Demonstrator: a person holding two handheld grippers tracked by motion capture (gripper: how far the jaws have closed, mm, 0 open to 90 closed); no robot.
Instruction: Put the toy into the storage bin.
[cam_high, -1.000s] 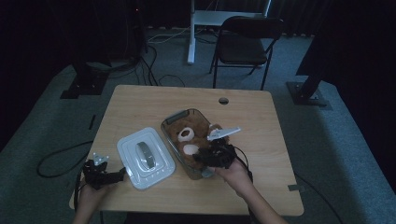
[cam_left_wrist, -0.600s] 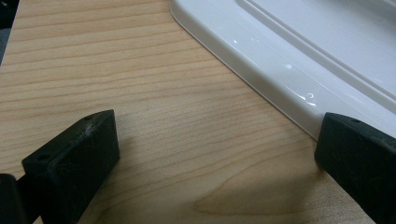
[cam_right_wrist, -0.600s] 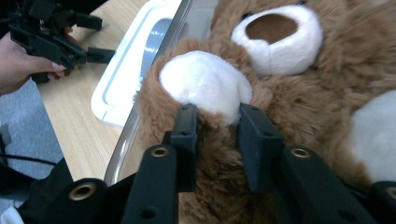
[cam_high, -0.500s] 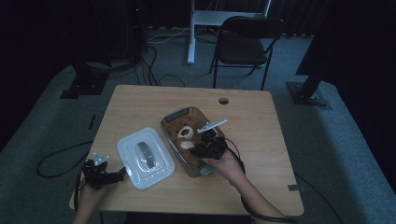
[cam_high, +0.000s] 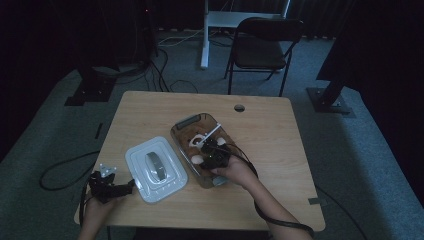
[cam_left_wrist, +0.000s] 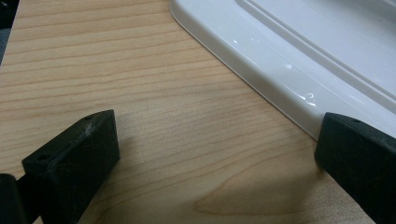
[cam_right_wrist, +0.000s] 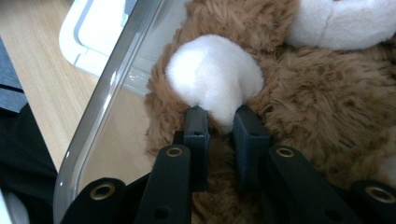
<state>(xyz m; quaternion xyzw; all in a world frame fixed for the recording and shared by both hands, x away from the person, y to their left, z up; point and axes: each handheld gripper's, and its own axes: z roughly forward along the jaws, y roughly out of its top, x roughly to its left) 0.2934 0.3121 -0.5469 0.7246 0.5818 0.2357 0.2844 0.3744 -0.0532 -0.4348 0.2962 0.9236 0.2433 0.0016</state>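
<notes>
A brown plush toy (cam_right_wrist: 327, 107) with white paws lies in a clear container (cam_high: 192, 120) at the middle of the table. My right gripper (cam_right_wrist: 220, 116) reaches into the container and is shut on one white paw (cam_right_wrist: 215, 74). Its jaws have just been closing, with the paw pinched between them. In the high view the right gripper (cam_high: 206, 156) sits over the container's near half. My left gripper (cam_high: 122, 189) rests at the table's front left corner. It stands open (cam_left_wrist: 215, 140) over bare wood, one jaw beside the rim of the white lid (cam_left_wrist: 303, 51).
The white lid (cam_high: 156, 167) lies flat to the left of the container. The wooden table (cam_high: 280, 150) has a round hole (cam_high: 239, 107) near its far edge. A black folding chair (cam_high: 262, 45) stands behind it, and cables run over the floor at the left.
My right gripper has moved left along the container to the plush toy and closed on its white paw. The left gripper has stayed in place.
</notes>
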